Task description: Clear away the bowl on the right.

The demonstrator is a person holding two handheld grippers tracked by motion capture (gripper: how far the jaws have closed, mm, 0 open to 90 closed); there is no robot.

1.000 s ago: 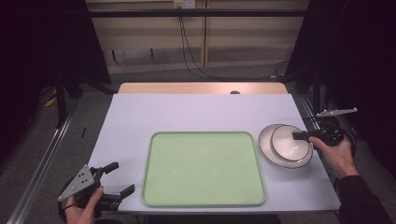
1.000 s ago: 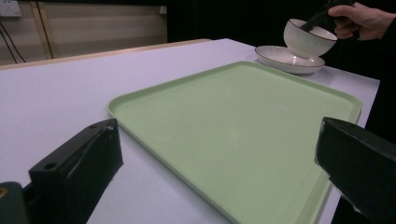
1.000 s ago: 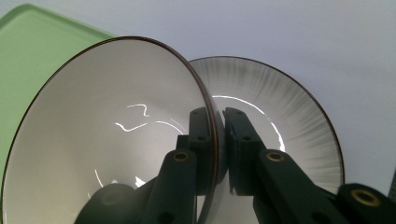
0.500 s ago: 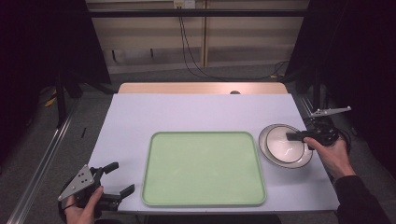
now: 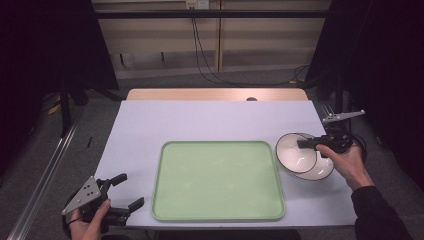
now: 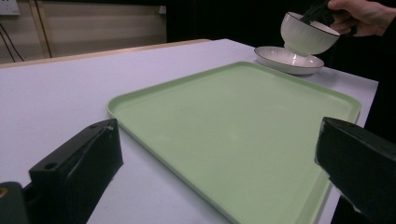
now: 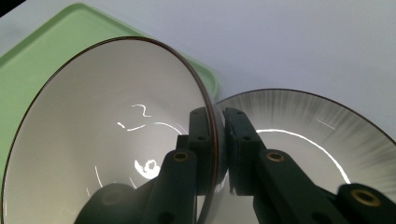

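Bowl (image 5: pixel 296 153): white, ribbed outside, thin dark rim, glossy inside; lifted clear of table, tilted, hanging over plate (image 5: pixel 320 167) at table's right side, just beside tray (image 5: pixel 218 180). Plate: white, grey streaks toward dark rim, flat on table. Right gripper (image 7: pixel 219 135): jaws nearly closed, pinching bowl's rim, one jaw inside, one outside. Left gripper (image 5: pixel 126 190): jaws spread wide, holding nothing, at table's near left corner, apart from tray. Count: one bowl, one plate, one green tray, two grippers.
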